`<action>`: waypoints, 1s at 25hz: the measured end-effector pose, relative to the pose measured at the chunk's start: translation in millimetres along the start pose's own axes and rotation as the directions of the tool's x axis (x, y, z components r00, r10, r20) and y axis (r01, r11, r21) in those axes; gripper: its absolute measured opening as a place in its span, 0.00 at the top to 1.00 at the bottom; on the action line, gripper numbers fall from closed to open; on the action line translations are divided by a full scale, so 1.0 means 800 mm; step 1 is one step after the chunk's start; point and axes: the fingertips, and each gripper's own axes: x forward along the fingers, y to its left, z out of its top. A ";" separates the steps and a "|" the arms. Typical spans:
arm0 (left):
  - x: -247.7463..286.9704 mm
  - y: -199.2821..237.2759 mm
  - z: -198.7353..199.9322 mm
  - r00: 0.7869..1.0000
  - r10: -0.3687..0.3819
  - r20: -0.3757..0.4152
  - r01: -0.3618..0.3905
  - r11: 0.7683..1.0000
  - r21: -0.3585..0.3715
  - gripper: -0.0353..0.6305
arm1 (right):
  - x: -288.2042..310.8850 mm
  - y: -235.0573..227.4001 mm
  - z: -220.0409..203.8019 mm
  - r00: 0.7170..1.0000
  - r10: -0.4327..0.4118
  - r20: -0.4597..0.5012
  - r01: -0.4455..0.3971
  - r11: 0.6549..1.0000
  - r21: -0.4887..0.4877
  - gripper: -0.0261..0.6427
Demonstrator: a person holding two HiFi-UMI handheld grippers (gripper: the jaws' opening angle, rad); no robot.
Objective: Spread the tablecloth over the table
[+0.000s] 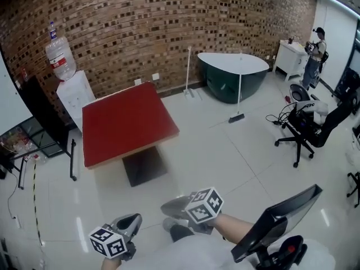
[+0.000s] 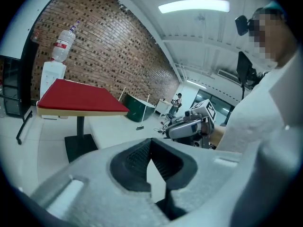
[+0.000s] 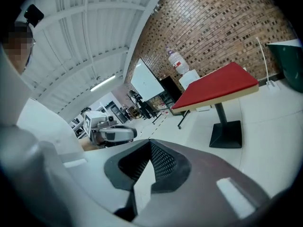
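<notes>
Tablecloth [image 1: 126,120] seems to be the red sheet lying flat on the square table [image 1: 132,149], at about 10 o'clock in the head view, though I cannot tell cloth from a painted top at this range. Behind it runs a brick wall [image 1: 169,27], and a pale glossy floor [image 1: 225,151] fills the room. A dark green tub-shaped stand [image 1: 230,75] sits at 1 o'clock, an office chair [image 1: 306,128] at 3 o'clock, and a white water dispenser [image 1: 73,97] carrying an upturned bottle [image 1: 60,58] is at 10 o'clock, just beyond the table. Down at 6 o'clock, close to the person's body and well apart from the table, the left tongs [image 2: 151,145] and right tongs [image 3: 150,148] are each pressed together with nothing between them. As I judge it, the useful move is to walk up to the near edge, pinch one corner of the cloth in each hand, and draw outward evenly so the overhang matches all round and no crease stays. No writing is legible: the bottle's red band is too small to read, and the cubes on the tongs show only black-and-white squares.
</notes>
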 end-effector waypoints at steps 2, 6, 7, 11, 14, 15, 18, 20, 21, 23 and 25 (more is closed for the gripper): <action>-0.020 -0.037 -0.022 1.000 -0.015 -0.006 0.015 1.000 -0.001 0.94 | -0.008 0.038 -0.031 1.000 0.001 -0.010 -0.001 1.000 0.001 0.96; -0.062 -0.098 -0.044 0.999 -0.035 0.011 0.035 0.999 -0.005 0.94 | -0.027 0.106 -0.067 1.000 0.000 -0.008 0.000 1.000 -0.009 0.96; -0.071 -0.109 -0.047 0.999 -0.032 0.016 0.032 0.999 -0.002 0.94 | -0.033 0.119 -0.073 1.000 -0.003 -0.009 0.003 1.000 -0.017 0.96; -0.091 -0.155 -0.063 0.999 -0.030 0.037 0.030 1.000 -0.008 0.94 | -0.064 0.159 -0.096 1.000 -0.021 -0.001 0.021 0.998 -0.055 0.96; -0.099 -0.188 -0.087 1.000 0.005 0.012 -0.006 0.999 0.036 0.94 | -0.084 0.180 -0.117 1.000 -0.025 0.016 0.026 0.997 -0.077 0.96; -0.100 -0.200 -0.096 1.000 0.011 0.005 -0.011 0.999 0.040 0.94 | -0.092 0.189 -0.125 1.000 -0.018 0.022 0.020 0.997 -0.080 0.96; -0.098 -0.247 -0.124 1.000 -0.007 0.017 0.007 1.000 -0.001 0.94 | -0.125 0.216 -0.157 1.000 -0.001 0.028 0.003 0.996 -0.088 0.96; -0.091 -0.281 -0.141 1.000 -0.004 0.028 0.005 1.000 -0.020 0.94 | -0.155 0.228 -0.182 1.000 -0.001 0.031 0.004 0.996 -0.090 0.96; -0.087 -0.299 -0.149 0.999 0.000 0.032 0.001 1.000 -0.024 0.94 | -0.172 0.232 -0.193 0.999 -0.002 0.036 0.005 0.996 -0.091 0.96; -0.078 -0.335 -0.163 0.999 -0.002 0.036 0.003 1.000 -0.030 0.94 | -0.203 0.241 -0.212 0.999 -0.001 0.051 0.005 0.996 -0.092 0.96; -0.072 -0.369 -0.180 0.999 -0.011 0.038 0.013 0.999 -0.036 0.94 | -0.230 0.253 -0.232 0.997 0.018 0.070 -0.013 0.997 -0.073 0.96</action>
